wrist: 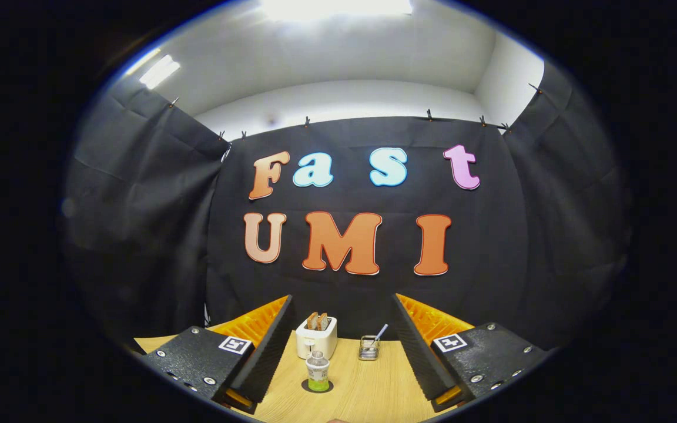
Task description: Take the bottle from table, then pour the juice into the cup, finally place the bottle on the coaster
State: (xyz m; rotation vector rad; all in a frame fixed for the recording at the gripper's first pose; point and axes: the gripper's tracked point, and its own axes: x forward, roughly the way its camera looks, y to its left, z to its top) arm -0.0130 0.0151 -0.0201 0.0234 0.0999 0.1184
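While the tool (338, 352) hangs with its fingers spread wide and empty, the bottle (318, 371) stands upright on a dark coaster (317, 386) on the bench (368, 393), between the fingers; farther off sit a toaster (316, 336) and, to its right, a small wire holder (369, 347).

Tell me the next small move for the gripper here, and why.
Probably ease straight forward and down toward the bottle. The gripper is open with nothing between its fingers, and the bottle stands upright on a dark coaster just ahead, roughly centred between them, in front of the toaster.
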